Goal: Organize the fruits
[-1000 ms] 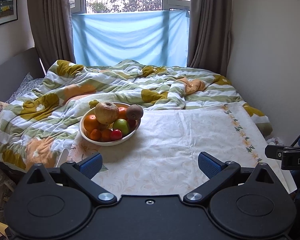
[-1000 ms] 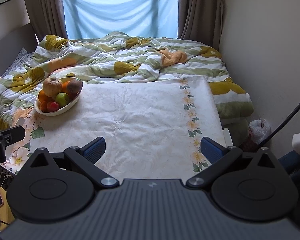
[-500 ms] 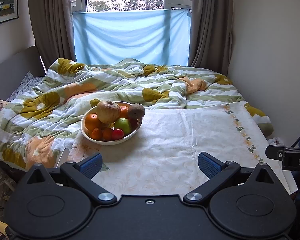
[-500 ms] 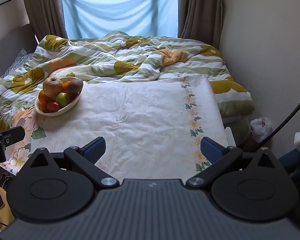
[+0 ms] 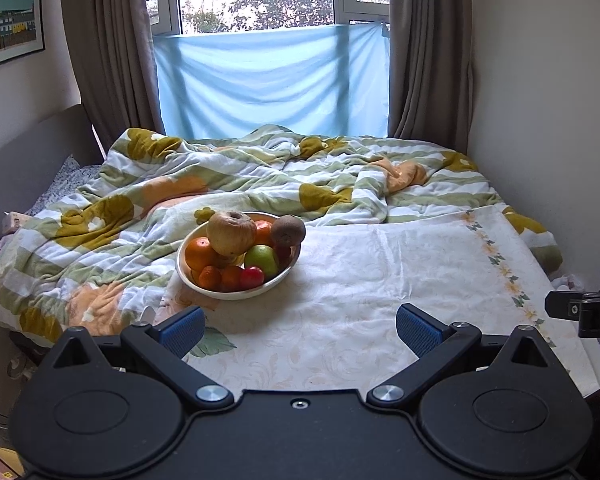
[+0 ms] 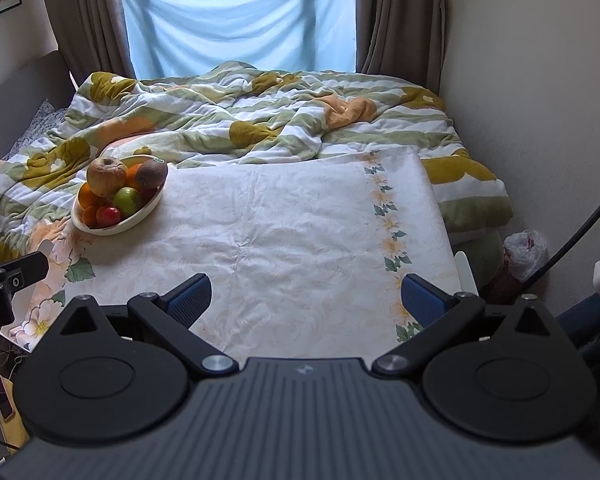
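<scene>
On the bed, bowl: the white bowl (image 5: 236,291) sits at the left of the floral sheet (image 5: 380,280), touching the rumpled quilt (image 5: 100,240), heaped with fruit.
Pile: a big wrinkled apple (image 5: 231,233) rides on top; a kiwi (image 5: 287,230) perches at the rim; oranges (image 5: 199,255), a green apple (image 5: 262,260) and a small red fruit (image 5: 252,277) lie lower.
Left claw (image 5: 298,326): spread wide, empty, well short of the bowl.
Right claw (image 6: 305,296): spread wide, empty, over bare sheet, far from the fruit.
Risk: pulling a low fruit first would likely topple the apple or kiwi onto the sheet.
Risk: the soft bedding may let the bowl tip if pressed at its rim.
Risk: round, smooth fruit could slip from a shallow pinch.
</scene>
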`<action>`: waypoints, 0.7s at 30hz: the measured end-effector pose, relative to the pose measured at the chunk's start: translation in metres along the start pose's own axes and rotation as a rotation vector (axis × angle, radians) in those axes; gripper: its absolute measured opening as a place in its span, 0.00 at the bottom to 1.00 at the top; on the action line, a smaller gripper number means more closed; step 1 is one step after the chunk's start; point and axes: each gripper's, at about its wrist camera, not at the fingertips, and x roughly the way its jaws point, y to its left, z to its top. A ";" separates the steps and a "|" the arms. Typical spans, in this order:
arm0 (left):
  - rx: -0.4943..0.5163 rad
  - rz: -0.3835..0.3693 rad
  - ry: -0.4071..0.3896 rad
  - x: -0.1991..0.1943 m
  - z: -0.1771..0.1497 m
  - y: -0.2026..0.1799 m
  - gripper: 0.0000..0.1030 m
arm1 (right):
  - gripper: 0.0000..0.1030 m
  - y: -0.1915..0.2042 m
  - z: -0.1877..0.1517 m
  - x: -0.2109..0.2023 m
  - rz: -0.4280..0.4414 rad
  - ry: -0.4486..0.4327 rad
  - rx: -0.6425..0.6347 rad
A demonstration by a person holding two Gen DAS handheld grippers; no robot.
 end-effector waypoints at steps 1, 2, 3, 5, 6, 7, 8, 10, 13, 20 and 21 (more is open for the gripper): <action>0.000 0.000 -0.005 -0.001 0.000 0.001 1.00 | 1.00 0.001 0.000 0.000 0.001 0.001 0.000; -0.003 -0.003 -0.011 -0.001 -0.001 0.001 1.00 | 1.00 0.001 0.001 0.000 0.000 0.000 0.000; -0.006 -0.006 -0.016 -0.001 -0.001 0.001 1.00 | 1.00 0.000 0.001 0.000 0.000 -0.001 0.000; -0.012 -0.003 -0.019 -0.001 -0.001 0.002 1.00 | 1.00 0.003 0.002 0.001 0.000 -0.002 0.001; -0.011 0.002 -0.018 0.000 0.000 0.002 1.00 | 1.00 0.004 0.002 0.002 0.001 -0.002 0.002; -0.009 0.003 -0.011 0.001 0.000 0.003 1.00 | 1.00 0.005 0.002 0.003 0.000 -0.002 0.002; -0.011 -0.003 0.000 0.003 0.000 0.003 1.00 | 1.00 0.004 0.002 0.002 0.000 0.000 0.002; -0.028 -0.024 -0.003 0.003 -0.001 0.005 1.00 | 1.00 0.005 0.003 0.004 0.000 0.008 0.002; -0.035 -0.034 0.014 0.006 0.001 0.006 1.00 | 1.00 0.005 0.006 0.009 -0.001 0.022 0.003; -0.074 -0.025 -0.021 0.004 0.000 0.014 1.00 | 1.00 0.007 0.008 0.015 -0.002 0.032 0.004; -0.071 -0.024 -0.025 0.003 0.000 0.014 1.00 | 1.00 0.008 0.008 0.016 -0.003 0.034 0.004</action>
